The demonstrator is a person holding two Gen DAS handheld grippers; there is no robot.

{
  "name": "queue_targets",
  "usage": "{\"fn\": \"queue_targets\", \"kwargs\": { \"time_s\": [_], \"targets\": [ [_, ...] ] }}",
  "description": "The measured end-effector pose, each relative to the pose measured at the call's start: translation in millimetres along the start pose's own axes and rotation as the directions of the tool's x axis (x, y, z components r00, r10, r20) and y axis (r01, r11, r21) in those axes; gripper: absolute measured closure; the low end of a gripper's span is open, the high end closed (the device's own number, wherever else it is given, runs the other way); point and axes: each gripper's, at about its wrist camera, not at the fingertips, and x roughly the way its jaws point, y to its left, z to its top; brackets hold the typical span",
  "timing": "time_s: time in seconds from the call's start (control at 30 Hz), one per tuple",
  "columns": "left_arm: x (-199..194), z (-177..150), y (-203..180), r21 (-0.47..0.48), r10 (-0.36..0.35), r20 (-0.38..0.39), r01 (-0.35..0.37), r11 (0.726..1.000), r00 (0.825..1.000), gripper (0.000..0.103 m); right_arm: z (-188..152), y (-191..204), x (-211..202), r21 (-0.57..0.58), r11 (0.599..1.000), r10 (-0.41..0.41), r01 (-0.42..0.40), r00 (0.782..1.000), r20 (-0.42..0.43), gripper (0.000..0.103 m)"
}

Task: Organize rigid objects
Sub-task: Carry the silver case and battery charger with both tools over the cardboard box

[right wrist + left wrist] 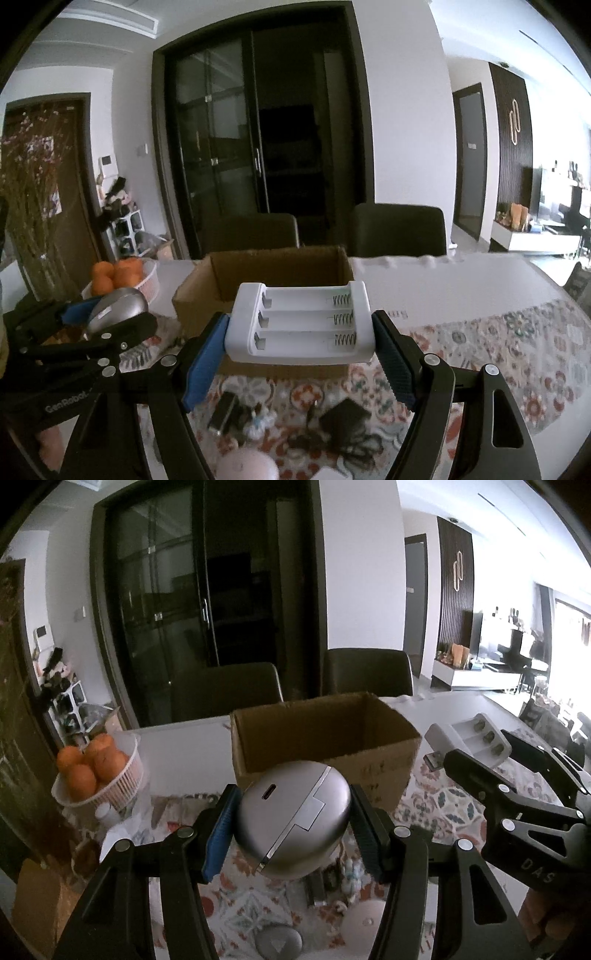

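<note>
My left gripper [293, 812] is shut on a rounded silver case [291, 818] with a charging port, held above the patterned tablecloth, just in front of an open cardboard box [325, 734]. My right gripper [299, 332] is shut on a white battery charger [299, 321] with three empty spring slots, held just before the same box [273, 269]. In the left wrist view the right gripper [476, 753] and the charger [476, 734] show to the right of the box. In the right wrist view the left gripper [110, 314] and the silver case [116, 308] show at the left.
A white basket of oranges [92, 768] stands left of the box. Small dark items, a black adapter with cable [343, 417] and a pale round object [247, 465] lie on the tablecloth [498, 354] below the grippers. Two dark chairs [365, 672] stand behind the table.
</note>
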Motion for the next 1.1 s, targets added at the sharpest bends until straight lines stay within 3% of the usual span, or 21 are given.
{"fn": "queue_targets", "kwargs": {
  "time_s": [0.23, 0.6, 1.1],
  "targets": [
    [24.1, 26.3, 10.4, 0.004, 0.016, 0.007, -0.016, 1.0, 1.0, 0.045, 29.9, 1.0, 27.8, -0.012, 1.0, 0.008, -0.008, 1.0, -0.017, 0.026],
    [72.1, 51.9, 18.0, 0.003, 0.027, -0.054, -0.027, 1.0, 0.998, 0.045, 58.5, -3.1, 84.2, -0.043, 0.999, 0.019, -0.024, 0.994, -0.109, 0.026],
    [141.4, 55.3, 29.5, -0.054, -0.017, -0.226, 0.005, 0.999, 0.974, 0.045, 59.4, -6.3, 151.9, -0.083, 0.996, 0.012, -0.034, 0.968, -0.252, 0.026]
  ]
}}
